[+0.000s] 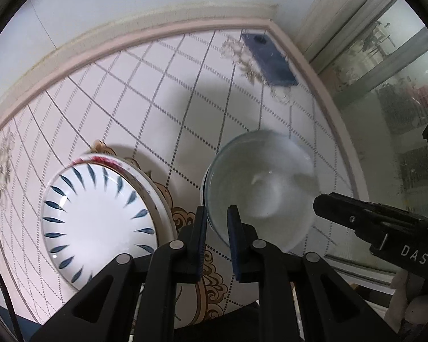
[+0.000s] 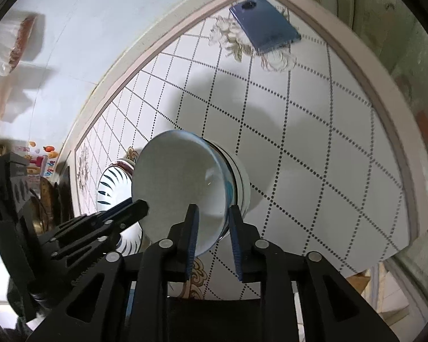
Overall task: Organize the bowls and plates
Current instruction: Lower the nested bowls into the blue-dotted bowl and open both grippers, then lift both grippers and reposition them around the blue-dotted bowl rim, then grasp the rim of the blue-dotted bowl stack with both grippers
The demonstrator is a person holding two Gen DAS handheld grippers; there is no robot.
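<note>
Both jaws straddle the glass bowl's rim: left gripper pinching it, right gripper slightly spread, pads apart from it. Table holds stacked plates at nine o'clock, phone at one.

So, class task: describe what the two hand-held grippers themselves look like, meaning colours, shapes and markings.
Both are matte black plastic. The left hand-held gripper has flat fingers faced with ribbed dark-blue pads, on angular arms with triangular cut-outs and silver pivot pins. The right hand-held gripper looks the same; seen from the left camera, its side carries white letters "DAS".
</note>
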